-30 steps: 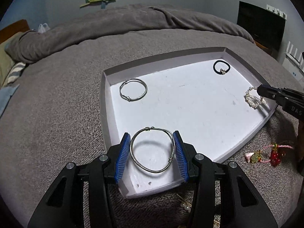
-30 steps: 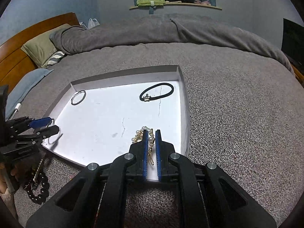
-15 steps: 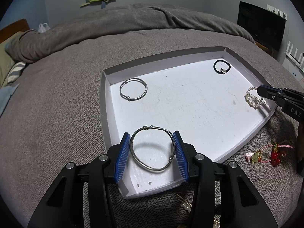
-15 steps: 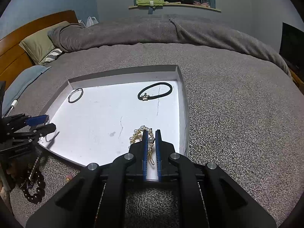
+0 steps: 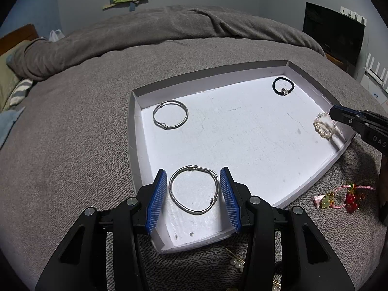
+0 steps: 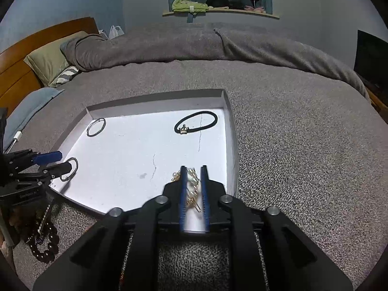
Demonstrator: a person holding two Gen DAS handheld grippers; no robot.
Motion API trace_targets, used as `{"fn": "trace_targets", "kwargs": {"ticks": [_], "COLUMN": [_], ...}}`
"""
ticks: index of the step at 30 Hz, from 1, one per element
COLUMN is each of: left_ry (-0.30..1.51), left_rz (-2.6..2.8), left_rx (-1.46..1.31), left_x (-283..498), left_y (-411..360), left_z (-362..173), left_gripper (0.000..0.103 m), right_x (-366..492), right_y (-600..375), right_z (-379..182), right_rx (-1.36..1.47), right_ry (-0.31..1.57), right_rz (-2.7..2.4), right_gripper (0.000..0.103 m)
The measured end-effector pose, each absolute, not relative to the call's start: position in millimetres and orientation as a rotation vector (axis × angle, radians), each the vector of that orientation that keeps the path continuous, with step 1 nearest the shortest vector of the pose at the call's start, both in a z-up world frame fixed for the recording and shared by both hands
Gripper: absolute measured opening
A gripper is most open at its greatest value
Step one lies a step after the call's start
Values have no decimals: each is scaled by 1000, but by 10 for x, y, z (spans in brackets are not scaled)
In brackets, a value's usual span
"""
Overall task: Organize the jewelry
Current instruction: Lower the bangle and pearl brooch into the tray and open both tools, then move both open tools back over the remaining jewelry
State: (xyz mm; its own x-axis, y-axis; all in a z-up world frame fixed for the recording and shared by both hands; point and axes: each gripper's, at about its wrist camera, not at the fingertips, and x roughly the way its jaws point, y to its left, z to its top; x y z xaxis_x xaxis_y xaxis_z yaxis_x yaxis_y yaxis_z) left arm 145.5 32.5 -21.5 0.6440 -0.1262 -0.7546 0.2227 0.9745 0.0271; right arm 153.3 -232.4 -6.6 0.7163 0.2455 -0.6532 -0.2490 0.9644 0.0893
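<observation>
A white tray (image 5: 135,131) lies on the grey bed. My left gripper (image 5: 194,173) is open, its blue pads on either side of a silver bangle (image 5: 194,189) that lies flat at the tray's near edge. A second silver bangle (image 5: 170,118) lies at the tray's far left and a black hair tie (image 5: 283,86) at its far right. My right gripper (image 6: 193,169) is open, its jaws slightly parted around a pearl and gold piece (image 6: 192,189) that lies by the tray's right wall (image 6: 231,131). That piece also shows in the left wrist view (image 5: 323,128).
On the blanket beside the tray lie a red and pink charm bracelet (image 5: 339,197), a dark bead bracelet (image 6: 44,242) and small pearl and gold items (image 5: 236,263). A rumpled duvet (image 6: 194,46) and pillows (image 6: 48,65) lie at the far side.
My right gripper has opened a little and let go of the pearl and gold piece in the tray. My left gripper and the silver bangle have hardly moved.
</observation>
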Motion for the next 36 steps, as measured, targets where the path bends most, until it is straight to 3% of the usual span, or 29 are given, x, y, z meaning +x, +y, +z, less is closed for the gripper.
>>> {"fn": "trace_targets", "kwargs": {"ticks": [12, 14, 18, 19, 20, 24, 26, 36], "left_ry": [756, 734, 698, 685, 679, 684, 678, 662], "left_rz": [-151, -141, -117, -105, -97, -79, -61, -37], "left_rx": [148, 135, 156, 160, 160, 118, 95, 80], "left_x": [1323, 1255, 1143, 1112, 1084, 982, 906, 580], "left_y": [276, 262, 162, 141, 138, 180, 209, 120], "left_z": [33, 115, 189, 198, 198, 228, 239, 229], "left_gripper": [50, 58, 75, 80, 80, 81, 89, 93], "right_x": [1463, 1416, 1260, 1221, 1186, 1066, 1013, 587], "right_y": [-2363, -2365, -2347, -2339, -2340, -2350, -2362, -2470], "right_z": [93, 142, 275, 301, 320, 399, 431, 437], "right_rx": [27, 36, 20, 17, 15, 12, 22, 33], "right_ry": [665, 658, 618, 611, 606, 593, 583, 560], "right_rz": [261, 264, 257, 258, 258, 260, 264, 277], "right_gripper": [28, 44, 54, 62, 71, 83, 92, 97]}}
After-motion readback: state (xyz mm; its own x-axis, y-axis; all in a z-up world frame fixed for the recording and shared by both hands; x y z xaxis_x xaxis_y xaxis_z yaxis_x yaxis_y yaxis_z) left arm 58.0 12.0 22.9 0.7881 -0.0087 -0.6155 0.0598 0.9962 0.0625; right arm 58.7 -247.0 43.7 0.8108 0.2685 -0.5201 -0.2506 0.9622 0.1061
